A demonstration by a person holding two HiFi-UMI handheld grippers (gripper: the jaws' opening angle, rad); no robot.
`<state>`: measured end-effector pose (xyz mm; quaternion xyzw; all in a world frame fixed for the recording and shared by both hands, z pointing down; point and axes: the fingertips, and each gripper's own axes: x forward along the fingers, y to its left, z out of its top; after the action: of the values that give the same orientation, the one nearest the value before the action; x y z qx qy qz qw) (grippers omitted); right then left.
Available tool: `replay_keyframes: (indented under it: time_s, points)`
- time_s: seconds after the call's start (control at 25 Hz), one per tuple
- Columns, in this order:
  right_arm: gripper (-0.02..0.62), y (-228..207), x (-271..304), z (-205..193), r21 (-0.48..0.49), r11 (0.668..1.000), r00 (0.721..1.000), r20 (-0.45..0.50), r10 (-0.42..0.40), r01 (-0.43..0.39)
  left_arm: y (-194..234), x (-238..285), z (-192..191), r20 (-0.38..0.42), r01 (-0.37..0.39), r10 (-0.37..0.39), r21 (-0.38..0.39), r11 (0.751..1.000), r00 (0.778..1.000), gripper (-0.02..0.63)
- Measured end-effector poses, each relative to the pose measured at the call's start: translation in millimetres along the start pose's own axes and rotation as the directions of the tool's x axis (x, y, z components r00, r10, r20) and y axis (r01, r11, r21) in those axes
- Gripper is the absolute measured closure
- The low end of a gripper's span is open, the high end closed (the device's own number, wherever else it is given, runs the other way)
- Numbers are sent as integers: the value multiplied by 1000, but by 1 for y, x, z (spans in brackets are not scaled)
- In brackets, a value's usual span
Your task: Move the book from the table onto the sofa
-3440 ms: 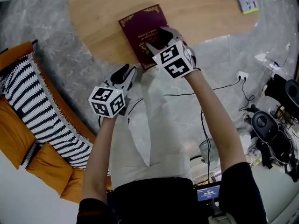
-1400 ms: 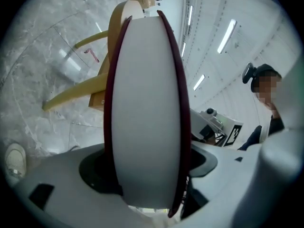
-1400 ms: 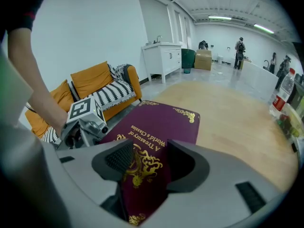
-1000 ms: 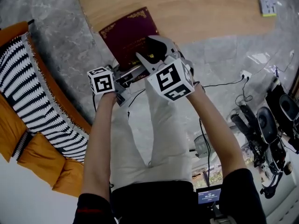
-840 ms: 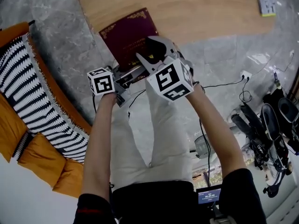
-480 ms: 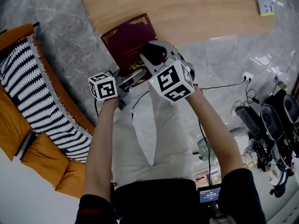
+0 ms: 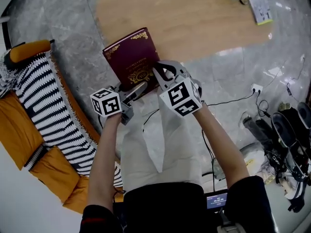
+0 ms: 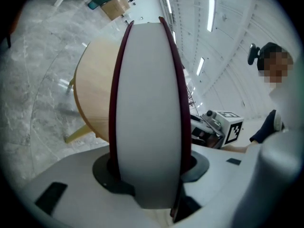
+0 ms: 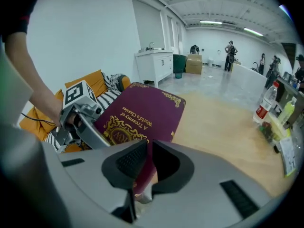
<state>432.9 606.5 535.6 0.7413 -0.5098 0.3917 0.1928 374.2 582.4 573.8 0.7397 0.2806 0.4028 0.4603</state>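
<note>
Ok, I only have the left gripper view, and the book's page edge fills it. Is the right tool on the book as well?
Observer: Yes. In the right gripper view the right tool is shut on the book at its near edge. Its jaws have just been closing.
Operator: Which face is up?
Observer: The front. The right gripper view shows the gold title "A Treasury of World's Classics".
Operator: And where is the sofa?
Observer: In the head view the sofa, orange with a striped throw, lies to the left of the left tool.
</note>
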Motion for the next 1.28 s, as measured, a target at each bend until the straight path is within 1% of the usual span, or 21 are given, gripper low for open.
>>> replay_keyframes:
  time_s: [0.08,0.2,0.32,0.4,0.52,0.6,0.84,0.96,1.12,1.28]
  points:
    - [550,-3,-7,12,3,1000,1000,4,-4,4,-9,-8,14,5,-30,30,37,999,1000,376]
    - [561,-12,-32,29,18,1000,1000,-3,-10,11,-34,-15,33,21,-75,73,74,994,997,376]
    - [569,-16,-54,57,45,999,999,30,-17,15,-61,-30,57,36,-97,93,135,986,995,376]
    - [575,-15,-66,75,54,998,998,49,-26,24,-78,-41,70,40,-104,99,185,977,994,376]
    - [578,-10,-86,101,72,997,996,78,-36,30,-106,-58,87,54,-117,107,265,957,993,376]
    - [578,-5,-101,117,83,996,994,102,-39,30,-123,-70,96,69,-135,119,300,944,990,376]
    - [578,12,-144,164,73,996,985,158,-66,55,-169,-110,118,90,-156,132,378,913,987,376]
    - [578,21,-167,181,59,997,982,182,-60,50,-193,-130,125,125,-179,140,403,898,982,376]
    - [578,33,-190,207,44,998,973,228,-42,32,-222,-152,130,165,-208,151,428,879,975,376]
    - [578,57,-198,239,-4,1000,964,266,9,-9,-241,-178,125,220,-239,156,431,870,963,376]
